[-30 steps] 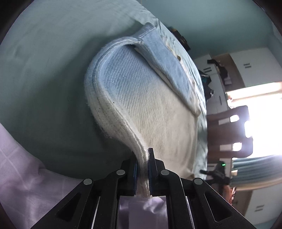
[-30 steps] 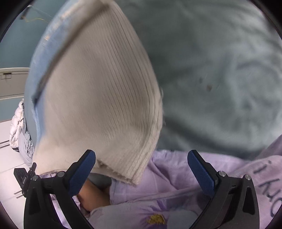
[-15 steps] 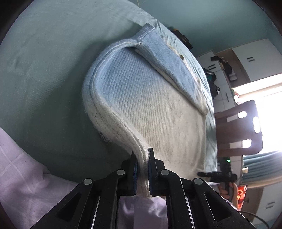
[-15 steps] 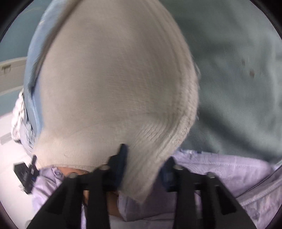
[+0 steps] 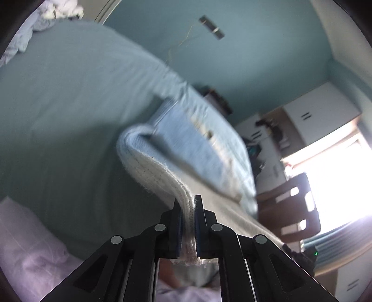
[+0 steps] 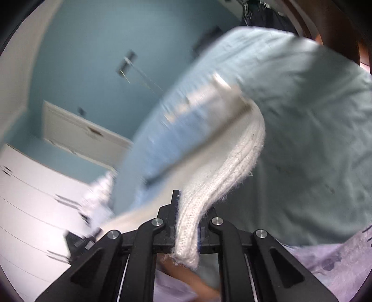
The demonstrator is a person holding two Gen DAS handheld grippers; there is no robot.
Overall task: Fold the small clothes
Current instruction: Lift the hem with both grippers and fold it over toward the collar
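A small knitted garment, white ribbing with a pale blue body, hangs stretched between both grippers above the green bed sheet. My left gripper is shut on its white ribbed edge, which runs up between the pads. In the right wrist view the same garment drapes from my right gripper, shut on the other stretch of the ribbed hem. The blue part is blurred in both views.
A lilac patterned cloth lies at the near edge of the bed. Crumpled clothes sit at the far left corner. A wooden chair stands by the bright window, white cupboards on the other side.
The right gripper closed from wide open onto the white ribbed hem. Both grippers then rose and tilted up, lifting the garment off the sheet; walls and cupboards came into view.
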